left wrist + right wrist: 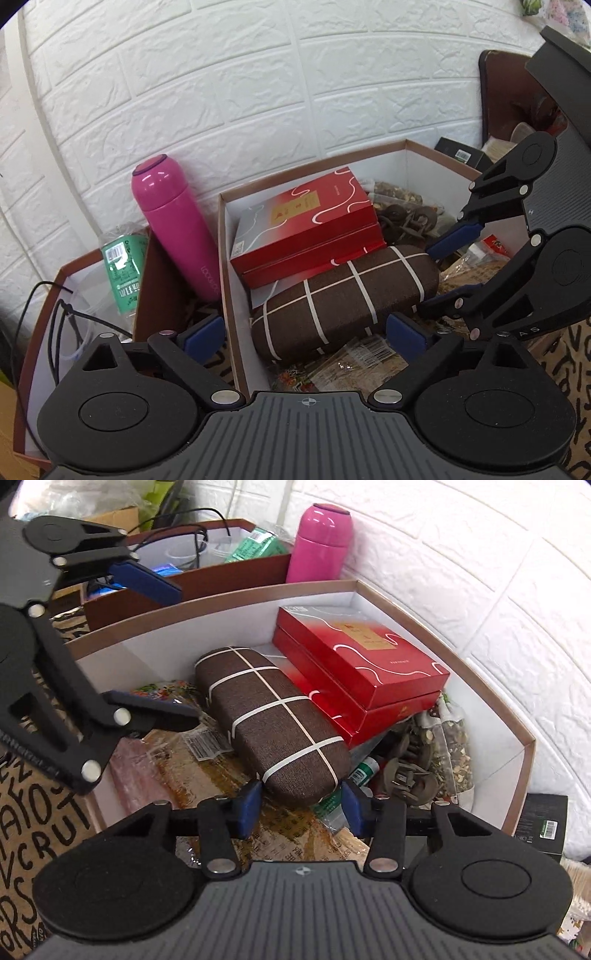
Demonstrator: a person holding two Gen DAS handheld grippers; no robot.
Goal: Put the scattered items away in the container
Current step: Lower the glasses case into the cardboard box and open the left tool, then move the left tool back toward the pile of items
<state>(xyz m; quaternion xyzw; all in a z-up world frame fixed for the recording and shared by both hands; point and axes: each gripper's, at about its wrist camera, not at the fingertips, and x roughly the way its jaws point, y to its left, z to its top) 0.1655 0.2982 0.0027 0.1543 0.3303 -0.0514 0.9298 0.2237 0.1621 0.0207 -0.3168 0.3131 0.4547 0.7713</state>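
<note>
From the left wrist, the left gripper (304,334) stands spread wide over the near wall of the box (236,295), holding nothing; one blue pad hangs outside the box and the other inside, just beside the brown glasses case (343,299). The case lies in the box, leaning on the red gift box (306,225), with a pink bottle (173,225) standing upright outside against the wall. The right gripper (439,273) reaches in from the right toward the case's far end. From the right wrist, the right gripper (301,806) has its pads drawn in around the near rounded end of the glasses case (273,723); the left pad looks to touch it, but whether the right pad does is unclear, so a firm pinch cannot be told. The likely trouble is a slip: the end is curved and covered in fabric, so a shallow hold could squeeze it out, or a lift could drag the red gift box (362,668) askew.
</note>
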